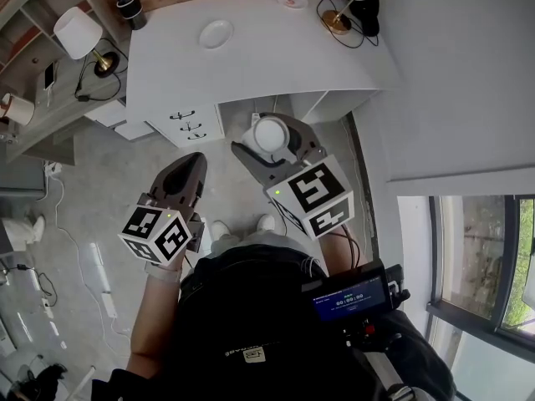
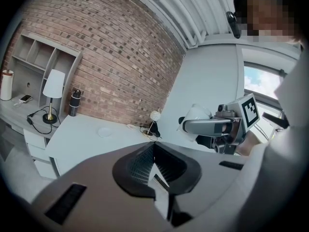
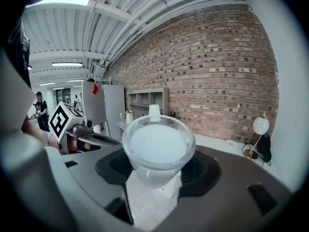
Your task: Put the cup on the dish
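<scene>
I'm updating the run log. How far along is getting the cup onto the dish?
Done: the cup is gripped in the right gripper. In hand: it is held in the air in front of the white desk, not over it. Left: carry it to the bare dish on the desk and set it down. The left gripper is shut, holding nothing.

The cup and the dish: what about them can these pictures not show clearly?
1. Cup contents: in the right gripper view its frosted wall looks milky, so full or empty is unclear.
2. Cup base: in the head view the cup's own body and the jaws hide it.
3. Dish: too small in the head view and the left gripper view to show its depth or rim.
</scene>
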Motion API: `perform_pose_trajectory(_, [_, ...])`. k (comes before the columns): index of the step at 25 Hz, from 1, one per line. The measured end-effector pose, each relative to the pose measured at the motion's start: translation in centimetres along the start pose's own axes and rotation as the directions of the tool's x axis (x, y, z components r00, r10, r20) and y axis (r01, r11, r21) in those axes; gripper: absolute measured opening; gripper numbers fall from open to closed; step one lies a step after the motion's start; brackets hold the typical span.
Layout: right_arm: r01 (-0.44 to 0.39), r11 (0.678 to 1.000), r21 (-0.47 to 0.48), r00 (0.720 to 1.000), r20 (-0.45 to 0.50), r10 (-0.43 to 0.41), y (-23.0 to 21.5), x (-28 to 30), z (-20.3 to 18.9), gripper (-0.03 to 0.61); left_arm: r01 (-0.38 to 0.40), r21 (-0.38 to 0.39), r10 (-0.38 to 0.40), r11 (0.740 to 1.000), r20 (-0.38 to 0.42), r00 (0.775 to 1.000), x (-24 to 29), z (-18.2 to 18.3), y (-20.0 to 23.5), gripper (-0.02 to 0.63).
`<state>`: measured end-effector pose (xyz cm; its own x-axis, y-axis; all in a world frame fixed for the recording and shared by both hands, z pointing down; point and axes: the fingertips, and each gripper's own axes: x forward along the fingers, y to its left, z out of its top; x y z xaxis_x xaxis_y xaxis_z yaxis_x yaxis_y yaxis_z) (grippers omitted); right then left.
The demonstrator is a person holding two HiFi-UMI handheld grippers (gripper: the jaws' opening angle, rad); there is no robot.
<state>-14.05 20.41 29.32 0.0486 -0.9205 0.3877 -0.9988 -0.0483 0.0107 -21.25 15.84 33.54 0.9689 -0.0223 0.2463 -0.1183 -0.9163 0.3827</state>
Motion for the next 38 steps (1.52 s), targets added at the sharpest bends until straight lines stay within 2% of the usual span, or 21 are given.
perform_pose_trajectory(15, [-0.012, 1.0, 0.002, 1.0, 0.008, 0.012, -3.3, -1.9, -1.1, 0.265, -0.04, 0.016, 0.04, 0.999, -0.009, 0.999, 2.3, -0.5, -2.3, 0.005])
perform_pose_trajectory(27, [-0.048, 0.998, -0.033, 0.999, 0.02, 0.048, -6.9, -5.2, -3.0, 0.265, -0.089, 0.035, 0.09, 0.995, -0.014, 0.996, 5.0, -2.8, -6.5, 0.005])
perform_pose_trajectory(38, [-0.016, 1.0, 0.0, 1.0, 0.01, 0.016, -9.3, -5.7, -4.1, 0.265, -0.068, 0.033, 0.069, 0.997, -0.018, 0.997, 7.2, -2.7, -6.5, 0.005])
